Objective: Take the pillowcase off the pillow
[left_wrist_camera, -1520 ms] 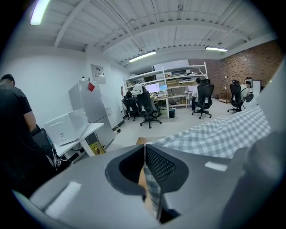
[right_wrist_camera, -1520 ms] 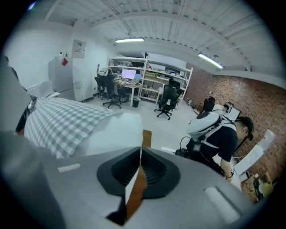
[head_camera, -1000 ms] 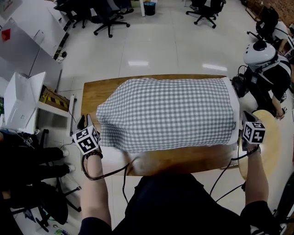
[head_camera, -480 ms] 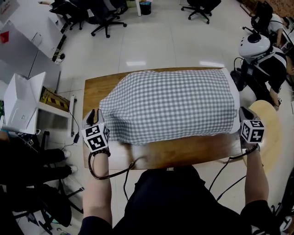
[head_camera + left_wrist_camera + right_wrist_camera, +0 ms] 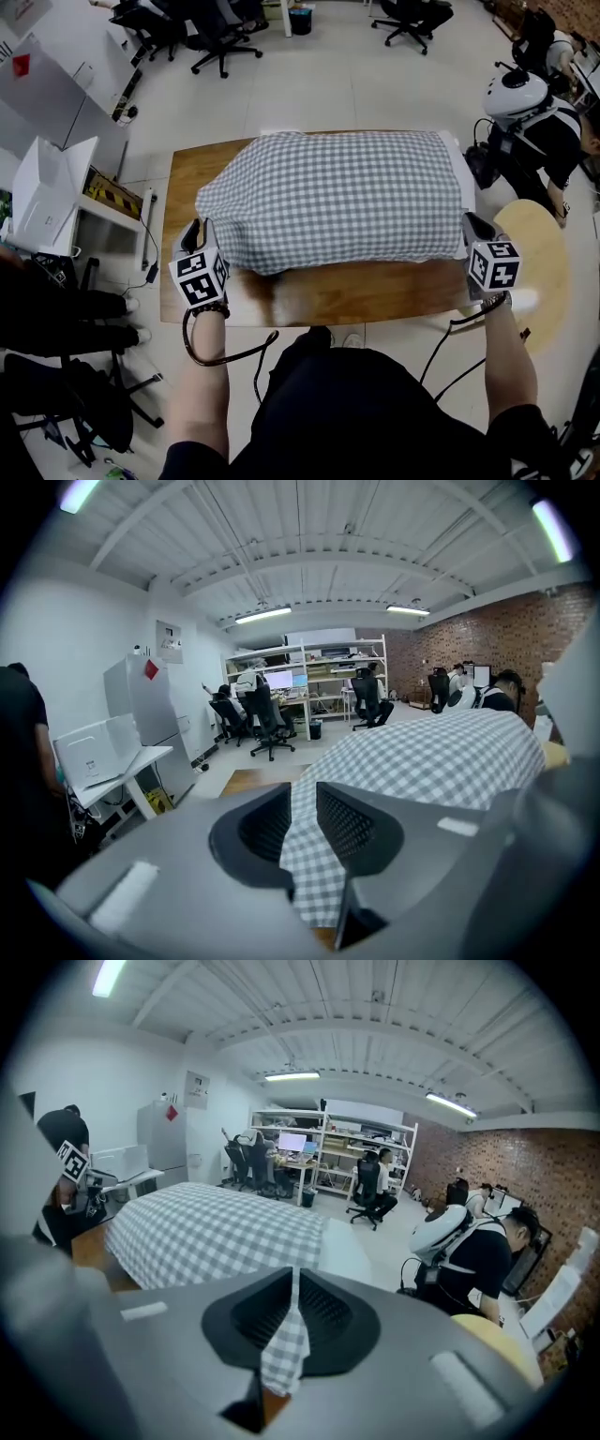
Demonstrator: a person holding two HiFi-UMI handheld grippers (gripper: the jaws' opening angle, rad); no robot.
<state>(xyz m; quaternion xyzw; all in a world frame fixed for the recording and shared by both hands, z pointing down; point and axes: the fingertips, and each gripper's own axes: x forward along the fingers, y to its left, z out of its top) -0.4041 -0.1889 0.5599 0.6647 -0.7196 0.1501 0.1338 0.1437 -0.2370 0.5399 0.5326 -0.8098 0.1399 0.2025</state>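
Grey-checked pillowcase (image 5: 337, 202) on wooden table (image 5: 375, 292)

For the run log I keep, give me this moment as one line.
left tongs: shut on pillowcase corner | right tongs: shut on pillowcase edge | pillow: mostly covered, white end showing | on table

No words or numbers can be read here. The left cube (image 5: 199, 277) on the left hand-held gripper (image 5: 191, 232) and the right cube (image 5: 493, 264) on the right hand-held gripper (image 5: 466, 223) show only black-and-white square patterns. A red sticker (image 5: 151, 669) sits on the grey cabinet (image 5: 141, 714), too small to read.
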